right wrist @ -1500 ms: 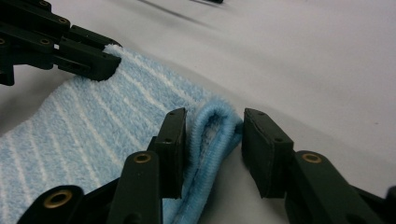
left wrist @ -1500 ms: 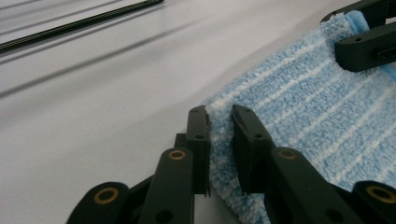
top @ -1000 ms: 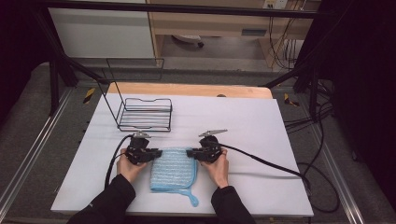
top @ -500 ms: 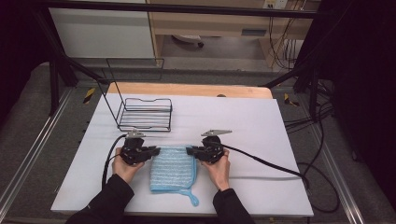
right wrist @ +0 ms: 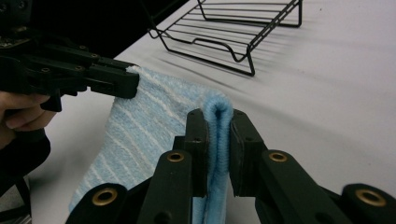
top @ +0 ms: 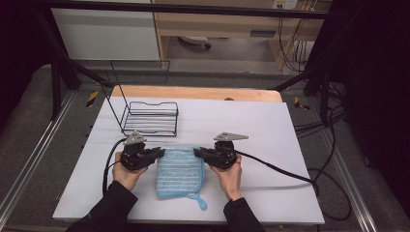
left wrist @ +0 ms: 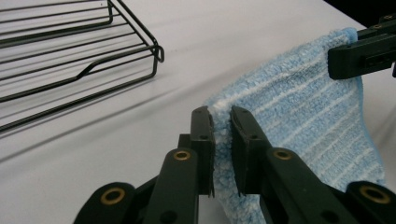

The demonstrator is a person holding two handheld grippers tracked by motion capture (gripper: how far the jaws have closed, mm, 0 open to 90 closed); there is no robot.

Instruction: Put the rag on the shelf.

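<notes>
Both tongs pinch the blue towel's far corners.
Left tongs [top: 158, 153] and right tongs [top: 198, 152] are each clamped on the towel [top: 180, 171], between them mid-table [top: 270, 125]; wire rack [top: 150, 118] just beyond, bare surface to the right.

Your left tongs [top: 158, 153] and right tongs [top: 199, 153] are each clamped on an upper corner of the blue towel [top: 180, 170], so the span between them is taken. The wire rack [top: 150, 117] stands just above the left tongs, toward the upper left of the frame, blocking that way. The counter [top: 270, 130] to the right lies open, apart from the trailing cable [top: 275, 167].
</notes>
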